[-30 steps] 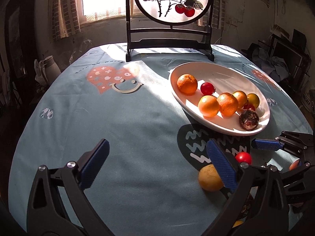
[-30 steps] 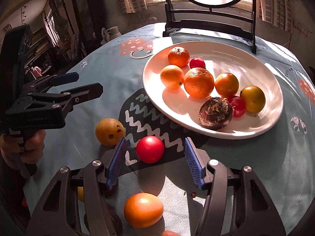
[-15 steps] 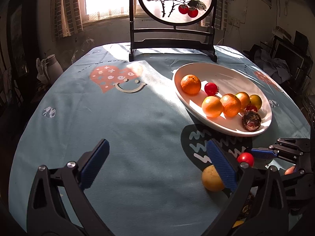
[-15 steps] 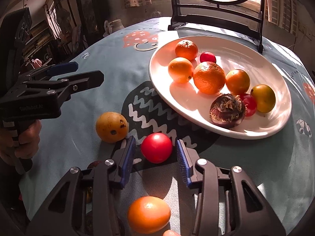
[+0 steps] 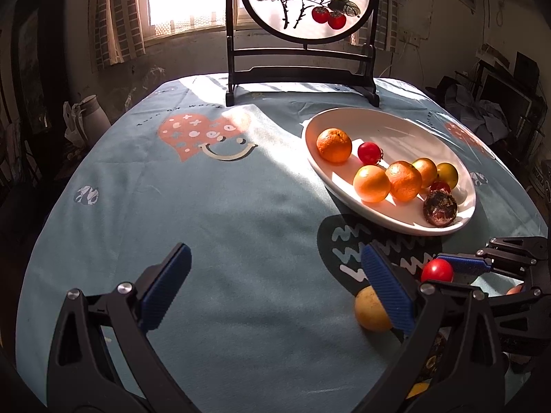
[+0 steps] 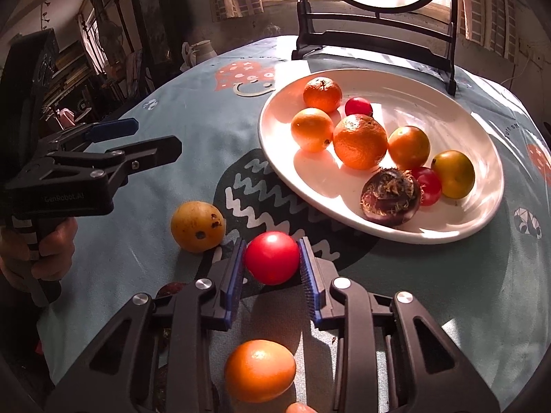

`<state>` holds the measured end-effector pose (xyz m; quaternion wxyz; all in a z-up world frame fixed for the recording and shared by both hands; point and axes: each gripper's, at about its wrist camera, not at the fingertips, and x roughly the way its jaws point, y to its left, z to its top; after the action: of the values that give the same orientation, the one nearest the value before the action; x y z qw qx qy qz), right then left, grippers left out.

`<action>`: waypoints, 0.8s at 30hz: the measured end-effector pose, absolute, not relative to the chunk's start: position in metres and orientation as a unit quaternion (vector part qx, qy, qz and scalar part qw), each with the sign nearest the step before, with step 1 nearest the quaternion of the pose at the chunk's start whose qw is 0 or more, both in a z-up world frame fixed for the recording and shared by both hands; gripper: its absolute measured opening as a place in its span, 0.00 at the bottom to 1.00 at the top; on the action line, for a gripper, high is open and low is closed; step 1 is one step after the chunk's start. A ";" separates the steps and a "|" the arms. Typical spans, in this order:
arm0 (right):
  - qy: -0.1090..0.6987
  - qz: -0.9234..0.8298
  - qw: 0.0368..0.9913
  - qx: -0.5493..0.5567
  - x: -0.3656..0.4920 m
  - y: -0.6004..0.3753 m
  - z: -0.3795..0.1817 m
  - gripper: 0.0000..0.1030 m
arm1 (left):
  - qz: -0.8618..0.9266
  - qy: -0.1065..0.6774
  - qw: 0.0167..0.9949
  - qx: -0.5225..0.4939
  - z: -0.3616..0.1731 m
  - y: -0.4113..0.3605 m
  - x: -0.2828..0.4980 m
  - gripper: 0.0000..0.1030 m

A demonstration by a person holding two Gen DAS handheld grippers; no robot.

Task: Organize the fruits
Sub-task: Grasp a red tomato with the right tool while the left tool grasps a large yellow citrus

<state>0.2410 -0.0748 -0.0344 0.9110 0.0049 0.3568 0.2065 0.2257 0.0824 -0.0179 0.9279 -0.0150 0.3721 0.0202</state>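
A small red fruit (image 6: 272, 257) lies on the blue tablecloth just in front of the white plate (image 6: 430, 113). My right gripper (image 6: 272, 254) has it between its jaws, which are closing; both blue pads touch its sides. From the left wrist view the same red fruit (image 5: 436, 271) shows at the right gripper's tip. The plate (image 5: 378, 127) holds several oranges, small red fruits, a yellow one and a dark shrivelled one. My left gripper (image 5: 273, 258) hovers open over bare cloth, holding nothing; it also appears as the left gripper (image 6: 155, 137) with a hand on its grip.
A spotted yellow fruit (image 6: 197, 226) lies left of the red one. An orange fruit (image 6: 260, 370) sits under my right gripper, and a dark fruit (image 6: 172, 289) is half hidden by its left finger. A black-framed round screen (image 5: 303, 0) stands at the table's far side.
The right gripper's jaws have drawn in from wide apart until the pads meet the red fruit, and it has edged forward slightly. The left gripper has stayed put.
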 end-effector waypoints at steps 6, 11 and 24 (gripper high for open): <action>0.306 0.202 0.926 0.088 0.231 -0.114 -0.009 0.32 | -0.048 0.379 0.924 -0.007 -0.020 0.066 0.219 0.98; 0.302 0.182 0.929 0.117 0.231 -0.130 -0.007 0.32 | -0.126 0.410 0.903 0.005 -0.033 0.044 0.216 0.85; 0.302 0.182 0.930 0.107 0.230 -0.125 -0.008 0.32 | -0.155 0.449 0.880 0.025 -0.055 0.029 0.220 0.45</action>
<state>0.2301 -0.1251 -0.0082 0.9297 0.1074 0.3020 0.1816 0.2198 0.0288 -0.0550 0.8796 0.0249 0.4492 -0.1546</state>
